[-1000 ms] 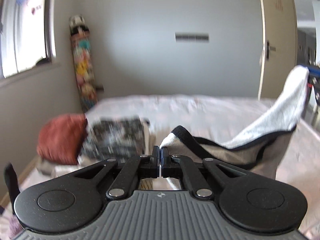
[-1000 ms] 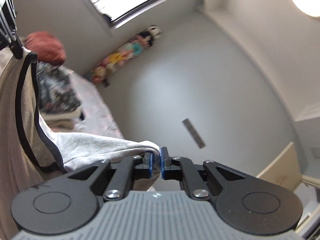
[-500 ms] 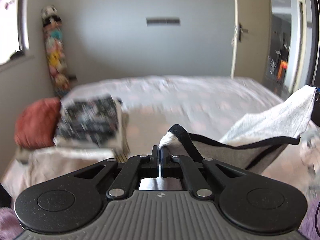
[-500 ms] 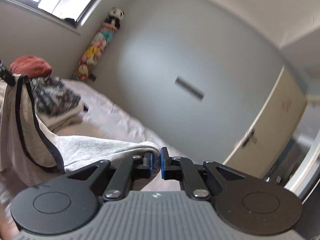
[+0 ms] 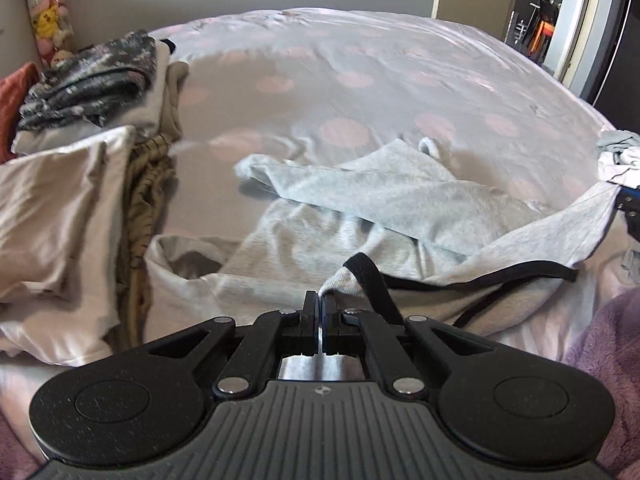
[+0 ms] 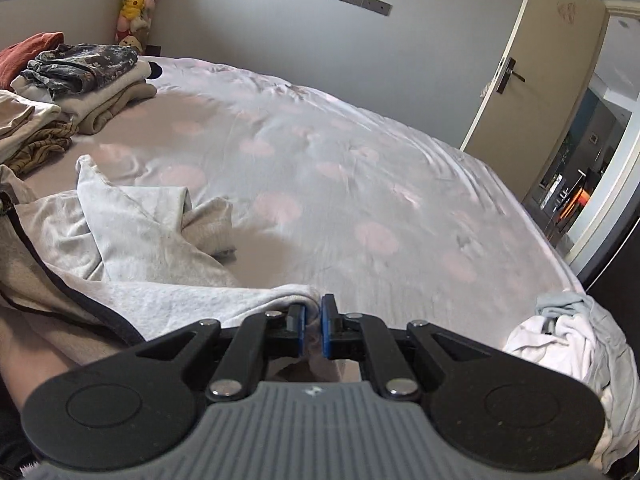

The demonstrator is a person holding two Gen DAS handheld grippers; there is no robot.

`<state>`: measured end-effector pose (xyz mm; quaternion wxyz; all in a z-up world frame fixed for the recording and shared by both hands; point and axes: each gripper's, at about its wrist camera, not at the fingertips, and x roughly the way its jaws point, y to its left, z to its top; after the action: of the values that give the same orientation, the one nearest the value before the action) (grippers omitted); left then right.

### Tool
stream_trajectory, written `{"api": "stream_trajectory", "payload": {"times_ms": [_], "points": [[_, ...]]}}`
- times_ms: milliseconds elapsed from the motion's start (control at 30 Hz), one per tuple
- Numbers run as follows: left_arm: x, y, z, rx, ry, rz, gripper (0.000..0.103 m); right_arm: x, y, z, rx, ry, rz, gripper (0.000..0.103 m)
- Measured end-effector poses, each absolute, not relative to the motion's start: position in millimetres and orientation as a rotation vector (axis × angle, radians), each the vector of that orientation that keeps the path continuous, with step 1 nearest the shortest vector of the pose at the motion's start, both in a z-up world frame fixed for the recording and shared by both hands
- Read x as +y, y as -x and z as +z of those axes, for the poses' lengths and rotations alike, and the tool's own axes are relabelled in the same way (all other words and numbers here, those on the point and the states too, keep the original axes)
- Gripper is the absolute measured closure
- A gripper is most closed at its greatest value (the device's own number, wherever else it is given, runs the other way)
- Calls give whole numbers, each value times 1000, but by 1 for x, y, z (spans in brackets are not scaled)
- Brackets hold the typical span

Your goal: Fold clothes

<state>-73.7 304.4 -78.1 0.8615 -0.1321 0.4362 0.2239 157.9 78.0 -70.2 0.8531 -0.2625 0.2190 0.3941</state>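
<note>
A light grey garment with black trim (image 5: 384, 200) lies crumpled on the bed, its far part spread on the sheet. My left gripper (image 5: 321, 300) is shut on a corner of it by the black-trimmed edge. My right gripper (image 6: 313, 312) holds another corner of the same garment (image 6: 132, 236); its jaws stand slightly apart with cloth between them. The right gripper's tip also shows at the right edge of the left wrist view (image 5: 628, 208), with the garment stretched between the two grippers.
The bed (image 6: 360, 168) has a grey sheet with pink dots. Folded clothes are stacked at the left (image 5: 92, 80), (image 6: 84, 76), with a cream cloth (image 5: 52, 208) nearer. An unfolded pile lies at the right (image 6: 568, 344). A purple blanket (image 5: 604, 344) is nearby. A door (image 6: 532, 68) stands open.
Both grippers have come down from a raised hold to just above the bed. The garment, which hung in the air, now lies mostly on the sheet.
</note>
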Motion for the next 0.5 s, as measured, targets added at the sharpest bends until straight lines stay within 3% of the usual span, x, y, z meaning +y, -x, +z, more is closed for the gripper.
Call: {"api": "stream_trajectory", "payload": {"times_ms": [233,300,367,500], "points": [[316,84,-78,862,324,411,102,80,-178,-84,558,502,790,93],[319,92,-74,843,330,384,88,80,-182,-86,578,487,782,93],[321,99,-71,829,328,360,80,79,-183,-87,587,481,777,93],[315,113,-67,841,266,315,74,81,-185,-89,596,487,773,93]]}}
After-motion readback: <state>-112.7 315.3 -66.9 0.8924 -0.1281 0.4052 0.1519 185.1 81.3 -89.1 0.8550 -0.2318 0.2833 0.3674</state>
